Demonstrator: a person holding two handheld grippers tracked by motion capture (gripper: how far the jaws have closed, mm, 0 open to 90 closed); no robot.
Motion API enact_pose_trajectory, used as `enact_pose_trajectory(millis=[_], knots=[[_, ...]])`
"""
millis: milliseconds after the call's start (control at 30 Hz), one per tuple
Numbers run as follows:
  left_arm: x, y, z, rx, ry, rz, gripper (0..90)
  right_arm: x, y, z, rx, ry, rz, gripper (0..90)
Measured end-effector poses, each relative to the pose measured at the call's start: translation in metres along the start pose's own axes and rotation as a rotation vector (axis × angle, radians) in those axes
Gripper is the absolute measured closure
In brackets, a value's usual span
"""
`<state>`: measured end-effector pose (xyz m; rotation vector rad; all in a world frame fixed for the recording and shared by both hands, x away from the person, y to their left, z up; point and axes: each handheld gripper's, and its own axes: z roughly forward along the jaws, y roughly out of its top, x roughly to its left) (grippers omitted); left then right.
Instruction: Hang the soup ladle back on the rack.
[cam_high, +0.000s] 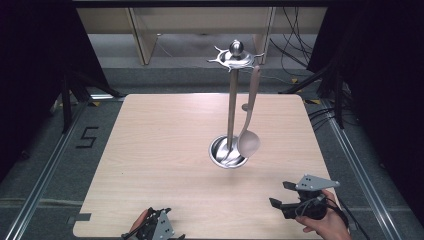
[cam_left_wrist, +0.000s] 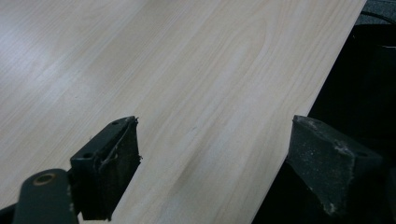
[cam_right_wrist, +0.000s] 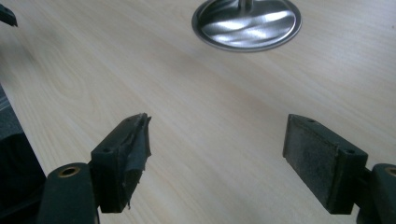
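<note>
On the floor at the left of the high view, a black tape mark (cam_high: 87, 137) reading "5" or "S"; no other writing legible anywhere.

Centre of the wooden table (cam_high: 160, 150): one polished steel utensil stand (cam_high: 231, 107), upright post on a round dished base, ball-topped hook crown at upper centre. One ladle (cam_high: 249, 122) hangs from a hook on the crown's right side, bowl lowest, just beside the base's right rim; whether it touches the base is unclear. In the right gripper view the base (cam_right_wrist: 246, 23) is cut off by the top edge.

Bottom right: right gripper (cam_high: 283, 194), held in a hand (cam_high: 327, 224), jaws spread wide, nothing between them. Bottom left: left gripper (cam_high: 160, 225), partly cropped by the frame edge; its own view shows jaws spread over the table edge (cam_left_wrist: 299, 107), empty, dark beyond.
</note>
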<state>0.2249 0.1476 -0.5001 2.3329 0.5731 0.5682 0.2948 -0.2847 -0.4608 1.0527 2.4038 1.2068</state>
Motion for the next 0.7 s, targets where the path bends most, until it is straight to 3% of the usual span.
enact_pose_trajectory(millis=[67, 233, 333, 367, 400, 467, 533, 600, 700], knots=[[0.000, 0.000, 0.001, 0.000, -0.003, -0.001, 16.0, 0.004, -0.004, 0.001, 0.014, 0.016, 0.035, 23.6], [-0.001, 0.000, 0.001, 0.001, -0.003, -0.001, 16.0, 0.008, -0.015, 0.000, 0.022, -0.002, 0.043, 23.4], [-0.001, 0.000, 0.001, 0.002, -0.003, 0.002, 16.0, 0.008, -0.021, 0.002, 0.029, -0.002, 0.013, 23.4], [-0.001, 0.000, 0.001, 0.001, -0.003, 0.001, 16.0, 0.010, -0.023, 0.001, 0.037, 0.005, 0.032, 23.4], [-0.001, 0.000, 0.001, 0.000, -0.003, -0.002, 16.0, 0.008, -0.024, 0.000, 0.033, -0.017, 0.001, 23.3], [-0.001, 0.000, 0.000, 0.005, 0.005, 0.010, 16.0, 0.010, -0.026, 0.000, 0.036, -0.017, 0.014, 23.3], [-0.001, 0.000, 0.001, 0.006, 0.009, 0.008, 16.0, 0.010, -0.027, -0.001, 0.043, 0.017, -0.001, 23.0], [-0.001, 0.000, 0.000, 0.006, 0.005, 0.009, 16.0, 0.012, -0.029, -0.002, 0.027, -0.012, 0.010, 23.0], [-0.001, 0.000, 0.000, 0.005, 0.005, 0.007, 16.0, 0.011, -0.030, -0.003, 0.029, -0.033, -0.011, 23.0]])
